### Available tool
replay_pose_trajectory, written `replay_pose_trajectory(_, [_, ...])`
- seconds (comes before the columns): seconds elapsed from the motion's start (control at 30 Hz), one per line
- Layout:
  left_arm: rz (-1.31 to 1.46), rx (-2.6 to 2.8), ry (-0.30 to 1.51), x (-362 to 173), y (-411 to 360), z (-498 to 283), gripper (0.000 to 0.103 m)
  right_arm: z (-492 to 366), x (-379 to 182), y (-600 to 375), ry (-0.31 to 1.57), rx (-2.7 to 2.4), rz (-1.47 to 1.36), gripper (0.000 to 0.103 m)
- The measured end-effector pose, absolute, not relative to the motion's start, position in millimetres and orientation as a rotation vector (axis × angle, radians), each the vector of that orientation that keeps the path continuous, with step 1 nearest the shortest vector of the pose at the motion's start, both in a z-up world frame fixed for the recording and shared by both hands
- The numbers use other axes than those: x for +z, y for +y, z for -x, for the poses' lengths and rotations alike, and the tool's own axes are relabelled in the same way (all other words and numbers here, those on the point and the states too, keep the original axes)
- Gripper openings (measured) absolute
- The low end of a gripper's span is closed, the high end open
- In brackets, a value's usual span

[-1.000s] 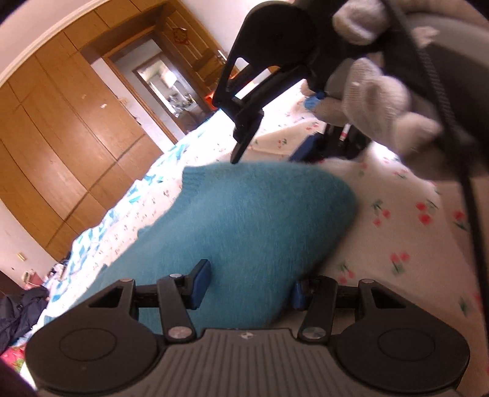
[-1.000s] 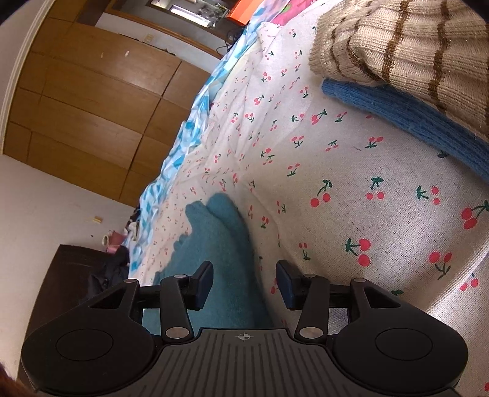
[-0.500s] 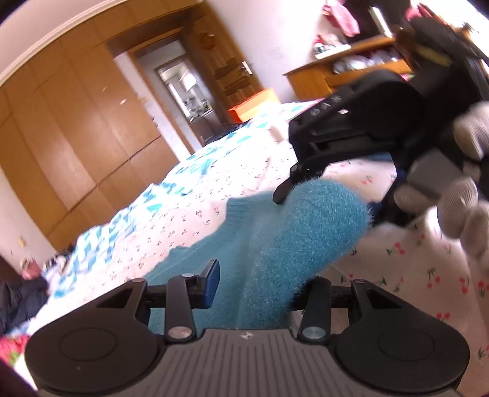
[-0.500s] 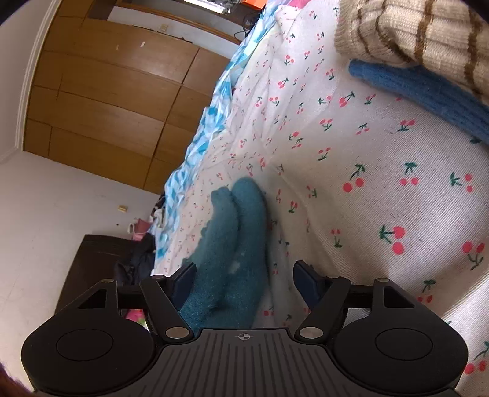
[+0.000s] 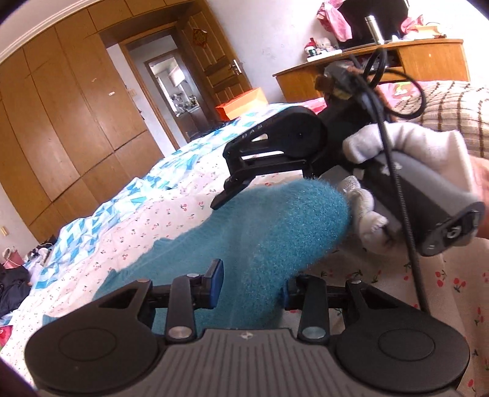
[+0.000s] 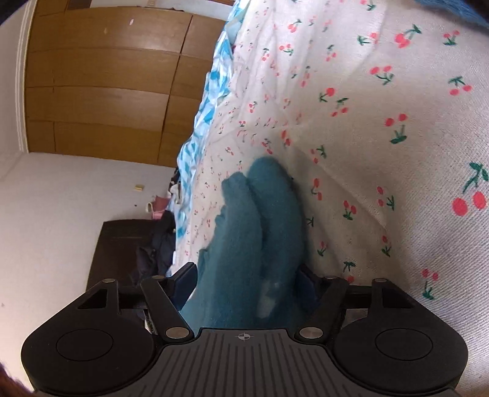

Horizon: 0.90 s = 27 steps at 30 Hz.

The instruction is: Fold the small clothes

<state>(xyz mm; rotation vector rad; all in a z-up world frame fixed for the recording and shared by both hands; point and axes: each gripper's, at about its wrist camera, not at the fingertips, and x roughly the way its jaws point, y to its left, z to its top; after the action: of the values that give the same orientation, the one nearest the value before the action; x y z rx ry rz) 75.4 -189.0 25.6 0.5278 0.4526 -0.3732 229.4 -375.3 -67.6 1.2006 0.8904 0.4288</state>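
A teal fuzzy garment (image 5: 269,232) lies on the cherry-print sheet (image 5: 443,290), and its near end is raised off the bed. My left gripper (image 5: 252,287) has that raised end between its blue pads, and its jaws are closing on it. In the left wrist view my right gripper (image 5: 223,198) reaches in from the right, one finger lying over the top of the fabric, held by a white-gloved hand (image 5: 397,146). In the right wrist view the right gripper (image 6: 246,281) straddles the doubled teal garment (image 6: 259,229). Its jaws are closing and I see no firm pinch.
A beige striped knit (image 5: 443,100) lies at the far right of the bed, with a blue knit (image 6: 452,6) by it. A blue-and-white quilt (image 5: 101,213) covers the far side. A wooden wardrobe (image 5: 61,122), an orange box (image 5: 241,102) and a desk (image 5: 382,67) stand behind.
The left gripper rose and lifted the teal fabric's end off the bed while narrowing on it. The right gripper widened and slid forward, so the fabric now lies between its fingers.
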Motion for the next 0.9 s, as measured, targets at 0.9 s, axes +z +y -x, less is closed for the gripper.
replay_pose_trajectory(0.9, [-0.487,-0.443,0.532,63.1,-161.2,-50.8,0.044,-230.5,-79.5,-382.8,0.952,0.497,-1.190,0.067])
